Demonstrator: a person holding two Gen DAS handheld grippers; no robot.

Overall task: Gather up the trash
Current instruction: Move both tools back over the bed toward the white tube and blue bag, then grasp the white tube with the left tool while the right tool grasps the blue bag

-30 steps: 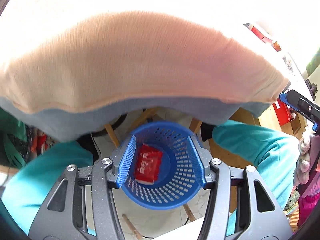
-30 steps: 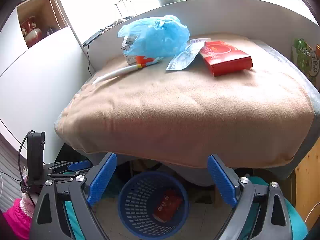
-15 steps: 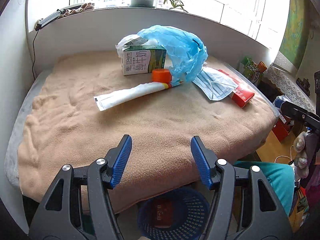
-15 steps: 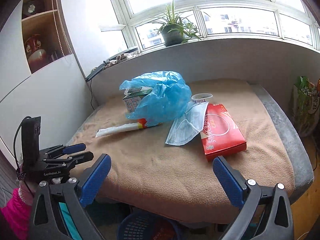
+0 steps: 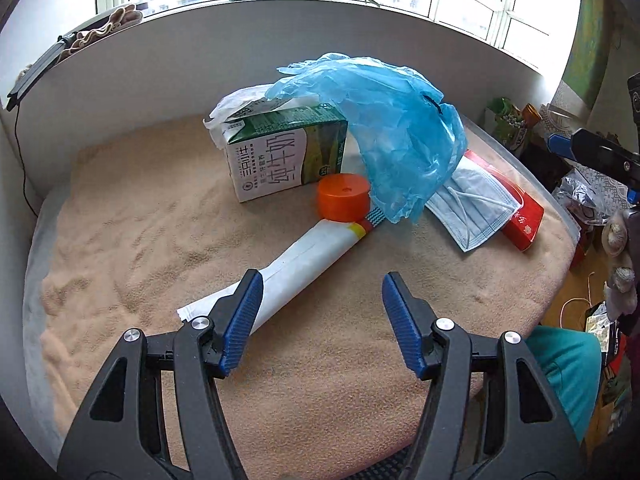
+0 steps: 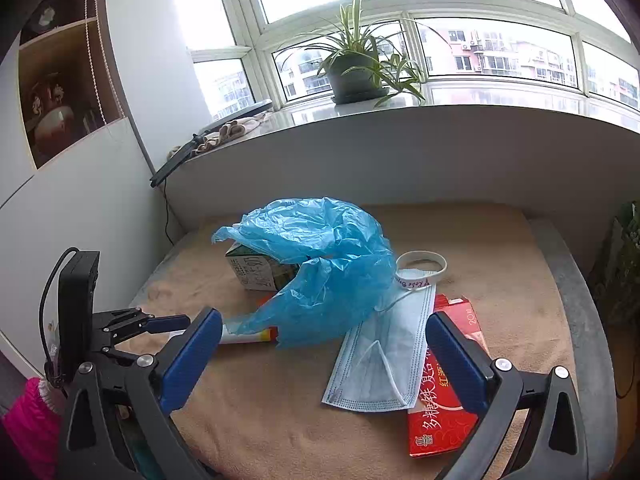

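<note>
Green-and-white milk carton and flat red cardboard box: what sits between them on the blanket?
The crumpled blue plastic bag and the pale blue face mask, seen in both wrist views. The bag drapes over the carton; the mask overlaps the box.

A beige blanket-covered counter point(image 5: 132, 240) under the window carries a milk carton point(image 5: 280, 156) at the far middle, a blue plastic bag point(image 5: 392, 128) draped over it, an orange-capped white tube point(image 5: 304, 256) nearer, and a face mask point(image 6: 384, 360) overlapping a red box point(image 6: 444, 412) on the right.
</note>
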